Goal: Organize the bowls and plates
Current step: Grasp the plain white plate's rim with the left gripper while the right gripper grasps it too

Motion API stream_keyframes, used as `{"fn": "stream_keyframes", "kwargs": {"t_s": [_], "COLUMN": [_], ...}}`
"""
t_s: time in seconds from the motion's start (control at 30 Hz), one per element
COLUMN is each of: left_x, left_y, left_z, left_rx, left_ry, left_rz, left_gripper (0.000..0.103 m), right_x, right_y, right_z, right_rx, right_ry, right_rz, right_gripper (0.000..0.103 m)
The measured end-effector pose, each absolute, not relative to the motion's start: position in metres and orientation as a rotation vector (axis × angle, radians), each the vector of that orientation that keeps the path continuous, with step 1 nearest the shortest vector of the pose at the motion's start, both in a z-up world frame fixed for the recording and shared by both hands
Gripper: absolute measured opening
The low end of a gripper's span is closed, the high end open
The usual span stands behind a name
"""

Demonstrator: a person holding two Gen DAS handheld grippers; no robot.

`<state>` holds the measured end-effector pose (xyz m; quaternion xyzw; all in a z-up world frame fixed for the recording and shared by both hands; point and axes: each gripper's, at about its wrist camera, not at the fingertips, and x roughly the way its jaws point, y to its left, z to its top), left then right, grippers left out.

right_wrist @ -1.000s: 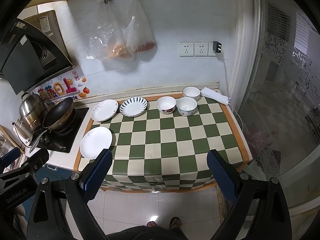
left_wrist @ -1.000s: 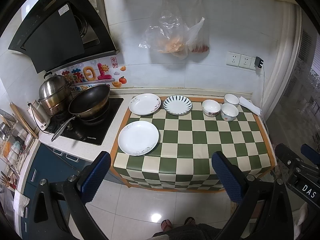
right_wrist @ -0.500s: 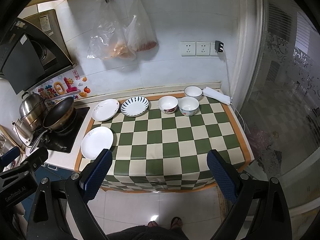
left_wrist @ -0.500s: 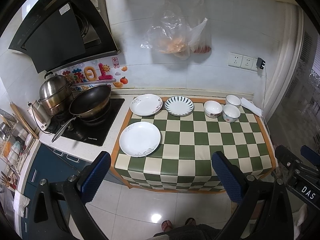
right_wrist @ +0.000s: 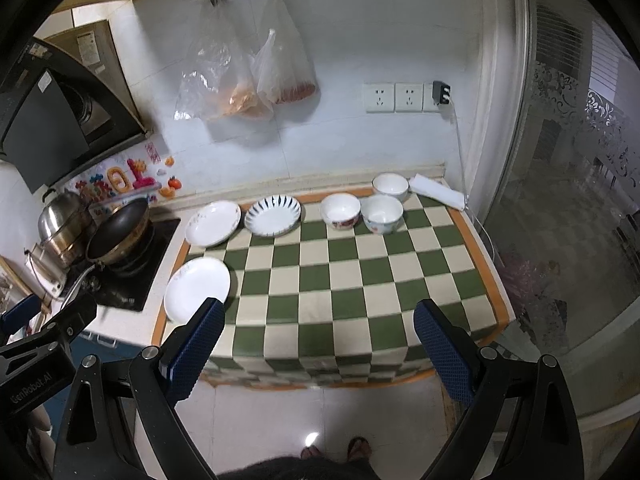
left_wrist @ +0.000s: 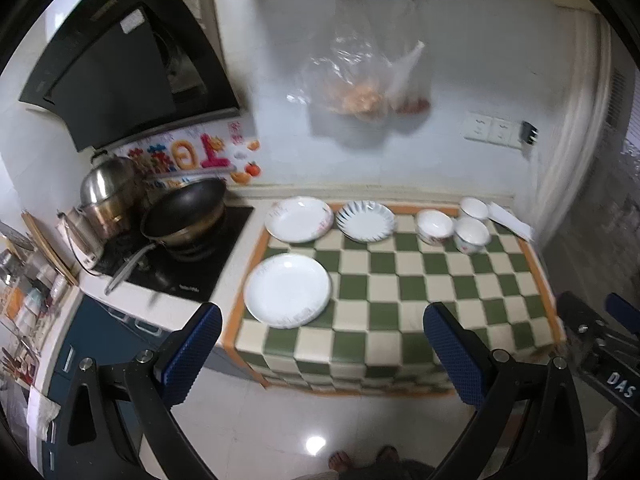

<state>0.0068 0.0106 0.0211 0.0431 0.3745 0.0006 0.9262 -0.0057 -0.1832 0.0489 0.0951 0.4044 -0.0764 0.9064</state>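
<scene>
Both views have come a little closer to the surface (right_wrist: 360, 280), where the wide-open left hand-held gripper (left_wrist: 322, 348) hangs just before the plain plate (left_wrist: 288, 290), and the wide-open right hand-held gripper (right_wrist: 318, 344) stays well short of the three bowls (right_wrist: 382, 214).

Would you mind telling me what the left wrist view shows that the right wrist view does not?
Only the left wrist view shows the open shelf of cluttered items left of the stove, and the right gripper's body at its right edge. Only the right wrist view shows the frosted patterned glass door and the left gripper's body at its left edge. Both show the green checked cloth, three plates, three bowls, the black wok, the steel pot and the hanging plastic bags.
</scene>
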Motion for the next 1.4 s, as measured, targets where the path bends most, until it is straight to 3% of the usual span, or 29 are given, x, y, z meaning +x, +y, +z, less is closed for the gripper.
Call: {"fn": "stream_keyframes", "kwargs": {"t_s": [0.17,0.4,0.97,1.07,1.17,1.3,1.4], "left_x": [0.035,0.102,0.278,0.302,0.314,0.321,0.323], "left_y": [0.045,0.111,0.183,0.191,0.197,0.209,0.215], "left_z": [-0.002,-0.072,-0.282,-0.311,-0.333,-0.357,-0.362], "left_rx": [0.079,0.053,-0.042,-0.070,-0.093,-0.168,-0.259], "left_ry": [0.761,0.867,1.339,1.403,1.451,1.516,1.510], "left_rz": [0.100,0.203,0.176,0.169,0.150,0.142,0.107], "left_gripper": [0.103,0.103,0.099,0.089,0.071,0.049,0.045], "right_x": [0.026,0.096,0.326,0.355,0.381,0.408,0.416], "right_y": [-0.166,-0.124,-0.043,-0.035,-0.028,-0.016,-0.008], "right_z": [0.020,-0.043,-0.291,-0.322,-0.352,-0.383,-0.398], "right_rx": [0.215,0.233,0.290,0.309,0.333,0.309,0.299], "right_ry": [0.826,0.934,1.410,1.481,1.555,1.624,1.669], "right_rz": [-0.117,-0.029,0.263,0.305,0.347,0.395,0.426], "right_gripper": [0.098,0.098,0.097,0.096,0.091,0.072,0.055]}}
